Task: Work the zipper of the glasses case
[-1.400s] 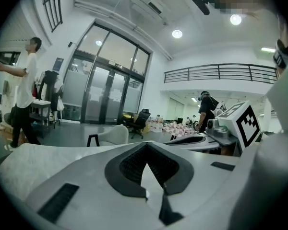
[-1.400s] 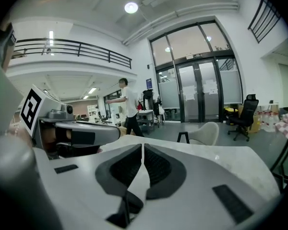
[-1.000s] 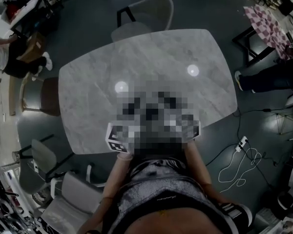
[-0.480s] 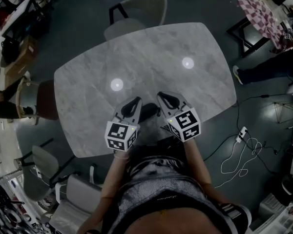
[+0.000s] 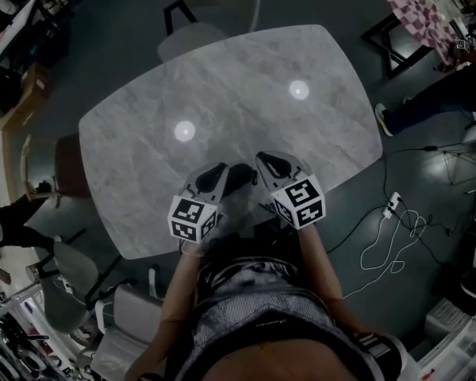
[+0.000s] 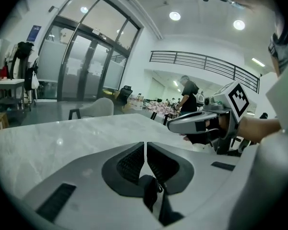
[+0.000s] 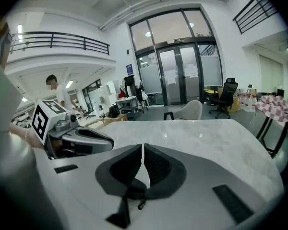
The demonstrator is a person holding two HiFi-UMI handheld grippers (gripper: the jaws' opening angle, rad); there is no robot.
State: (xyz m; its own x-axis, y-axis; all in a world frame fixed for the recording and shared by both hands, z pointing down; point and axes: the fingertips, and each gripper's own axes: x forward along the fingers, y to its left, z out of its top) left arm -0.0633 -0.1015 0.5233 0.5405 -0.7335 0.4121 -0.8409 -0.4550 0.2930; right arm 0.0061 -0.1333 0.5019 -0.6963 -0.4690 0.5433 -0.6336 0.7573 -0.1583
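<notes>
A small dark glasses case point(image 5: 239, 178) sits between my two grippers near the front edge of the marble table point(image 5: 222, 86). My left gripper point(image 5: 220, 167) is just left of it and my right gripper point(image 5: 263, 159) just right, both low over the tabletop. In the left gripper view the left gripper point(image 6: 145, 145) has its ribbed pads pressed together, and the right gripper point(image 6: 172, 126) shows at the side. In the right gripper view the right gripper point(image 7: 142, 147) is likewise closed, with the left gripper point(image 7: 109, 140) beside it. A dark strap-like piece hangs behind each pair of jaws; I cannot tell whether it belongs to the case.
A grey chair point(image 5: 214, 10) stands at the table's far side and others point(image 5: 67, 165) at the left. Someone's legs point(image 5: 428, 105) are at the right, and a white cable point(image 5: 389, 248) lies on the floor. Two ceiling lights reflect on the marble.
Both grippers have sunk toward the tabletop and tilted further down, keeping the dark case between them. The jaws stay closed.
</notes>
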